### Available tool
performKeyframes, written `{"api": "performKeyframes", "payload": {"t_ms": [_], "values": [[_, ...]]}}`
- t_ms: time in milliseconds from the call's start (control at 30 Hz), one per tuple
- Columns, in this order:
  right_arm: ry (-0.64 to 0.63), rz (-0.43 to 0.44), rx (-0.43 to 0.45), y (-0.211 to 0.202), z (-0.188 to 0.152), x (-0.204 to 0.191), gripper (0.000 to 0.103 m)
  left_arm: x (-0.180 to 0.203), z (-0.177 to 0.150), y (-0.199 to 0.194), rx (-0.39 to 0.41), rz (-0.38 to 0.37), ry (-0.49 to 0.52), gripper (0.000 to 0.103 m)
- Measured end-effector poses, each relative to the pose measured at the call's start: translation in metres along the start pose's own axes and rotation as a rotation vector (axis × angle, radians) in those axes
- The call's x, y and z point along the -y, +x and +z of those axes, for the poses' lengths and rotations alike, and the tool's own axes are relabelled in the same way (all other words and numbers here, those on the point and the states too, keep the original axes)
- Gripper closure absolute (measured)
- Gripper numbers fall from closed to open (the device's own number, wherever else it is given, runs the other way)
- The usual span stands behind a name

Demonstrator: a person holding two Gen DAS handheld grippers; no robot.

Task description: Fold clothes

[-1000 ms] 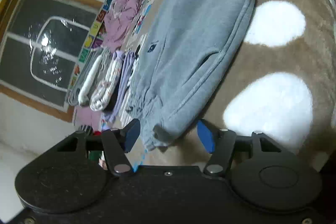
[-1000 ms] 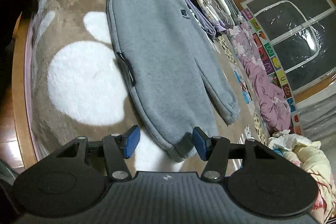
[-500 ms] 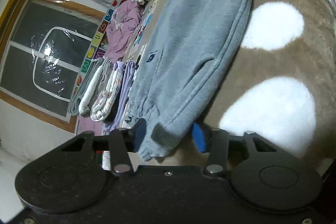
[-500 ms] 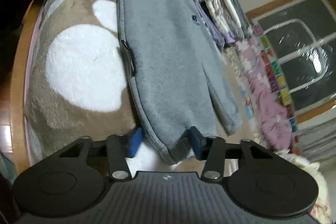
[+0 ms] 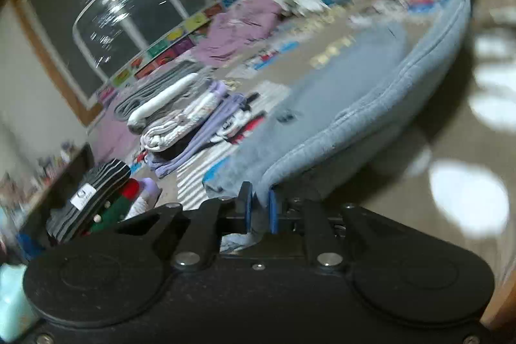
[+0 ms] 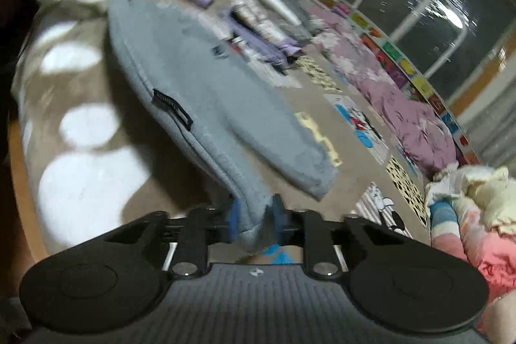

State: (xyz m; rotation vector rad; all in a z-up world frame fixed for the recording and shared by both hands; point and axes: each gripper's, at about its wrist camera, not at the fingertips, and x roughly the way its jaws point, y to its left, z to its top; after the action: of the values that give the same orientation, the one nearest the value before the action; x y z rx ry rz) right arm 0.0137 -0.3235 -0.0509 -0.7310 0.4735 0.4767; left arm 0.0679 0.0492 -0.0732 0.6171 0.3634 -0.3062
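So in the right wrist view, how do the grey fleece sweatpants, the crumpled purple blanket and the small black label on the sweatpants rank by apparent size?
1. Grey fleece sweatpants, though nearness to the camera enlarges them.
2. Crumpled purple blanket, farther off.
3. Small black label, clearly smallest.

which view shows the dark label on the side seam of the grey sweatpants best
The right wrist view: the dark label sits in plain sight on the lifted edge seam of the grey sweatpants. The left wrist view shows the sweatpants from the waist end, blurred, and no label can be made out there.
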Motion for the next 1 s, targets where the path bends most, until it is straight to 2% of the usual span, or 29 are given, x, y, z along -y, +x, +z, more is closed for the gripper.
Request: {"api": "performKeyframes", "payload": {"t_ms": [233,400,700,1000], "values": [[0.110,0.030,-0.020,0.031,0.033,0.056,0.092,-0.038,0.024,0.023,0.022,-0.034,-0.279,0.096],[0.169,0.032,-0.033,0.057,0.050,0.087,0.092,-0.062,0.033,0.051,0.008,-0.053,-0.404,0.096],[0.225,0.054,-0.121,0.128,0.065,0.125,0.093,-0.094,0.037,0.106,-0.049,-0.107,-0.512,0.097],[0.272,0.094,-0.190,0.186,0.067,0.140,0.093,-0.106,0.022,0.151,-0.110,-0.156,-0.582,0.097]]}}
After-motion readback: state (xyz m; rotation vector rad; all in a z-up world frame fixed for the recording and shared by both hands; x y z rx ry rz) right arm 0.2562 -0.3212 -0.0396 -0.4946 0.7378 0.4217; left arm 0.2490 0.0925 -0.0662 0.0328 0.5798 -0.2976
